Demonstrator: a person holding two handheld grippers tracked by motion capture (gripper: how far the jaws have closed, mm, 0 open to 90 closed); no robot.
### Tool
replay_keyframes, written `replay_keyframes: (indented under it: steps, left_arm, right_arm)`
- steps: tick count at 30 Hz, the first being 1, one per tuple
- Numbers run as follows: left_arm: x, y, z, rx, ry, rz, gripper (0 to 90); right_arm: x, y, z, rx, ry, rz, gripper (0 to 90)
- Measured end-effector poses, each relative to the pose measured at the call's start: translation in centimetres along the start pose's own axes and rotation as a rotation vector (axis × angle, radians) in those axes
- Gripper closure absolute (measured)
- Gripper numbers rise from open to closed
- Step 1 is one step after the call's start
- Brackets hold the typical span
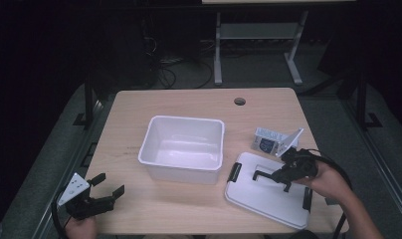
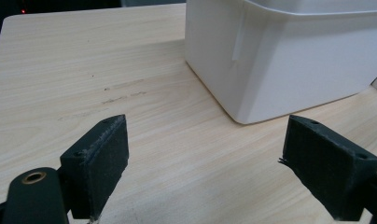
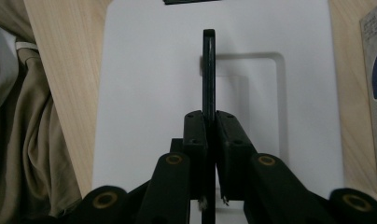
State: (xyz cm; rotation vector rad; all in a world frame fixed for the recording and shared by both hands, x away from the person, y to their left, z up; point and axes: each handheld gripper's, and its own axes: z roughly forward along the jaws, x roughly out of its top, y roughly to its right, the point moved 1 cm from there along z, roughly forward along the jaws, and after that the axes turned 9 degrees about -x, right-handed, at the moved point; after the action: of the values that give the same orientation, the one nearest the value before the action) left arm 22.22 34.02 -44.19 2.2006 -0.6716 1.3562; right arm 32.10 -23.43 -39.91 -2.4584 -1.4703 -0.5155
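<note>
On the right side of the surface [image 1: 139, 104] my right hand-held gripper [image 1: 284, 175] is clenched on the raised black handle [image 3: 208, 74] of the white lid [image 1: 268, 191], its jaws pressed flat against both faces of that thin bar. That lid lies flat on the wood, just right of the white tub [image 1: 183, 147] and apart from it, with black latches at its two ends. My left hand-held gripper [image 1: 107, 191] sits released near the front-left corner, jaws wide apart with bare wood between them, pointing toward the tub's near corner.

My worry is the grip itself: the handle is narrow and I hold it near one end, so I judge that a lift could let the lid swing or tip and slip out of the pads. If it tilts, its far edge could knock the small printed box [image 1: 269, 140] lying just beyond it, or catch the tub's rim on the way over. A crooked approach would also leave the lid resting skewed on the rim, with the latches unable to seat.

As for the tub, it stands open and upright at the centre, and I see nothing inside it. The small box is closed; I cannot tell its contents.
</note>
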Motion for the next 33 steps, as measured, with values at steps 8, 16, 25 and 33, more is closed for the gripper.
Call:
replay_keyframes:
  steps: [8, 16, 25, 33]
  left_arm:
    - [0.0, 0.0, -0.1, 0.0, 0.002, 0.001, 13.5]
    - [0.0, 0.0, 0.0, 0.0, 0.002, 0.0, 13.5]
    - [0.0, 0.0, 0.0, -0.003, 0.001, -0.001, 13.5]
    - [0.0, 0.0, 0.0, -0.002, 0.001, 0.001, 13.5]
  right_arm:
    - [0.1, -0.1, -0.3, 0.001, -0.001, 0.004, 77.1]
    - [0.1, -0.3, -0.6, 0.011, 0.006, 0.001, 74.4]
    - [-0.2, -0.8, -0.7, 0.033, 0.003, 0.004, 72.1]
    - [-0.3, -1.0, -1.3, 0.039, 0.012, 0.005, 71.2]
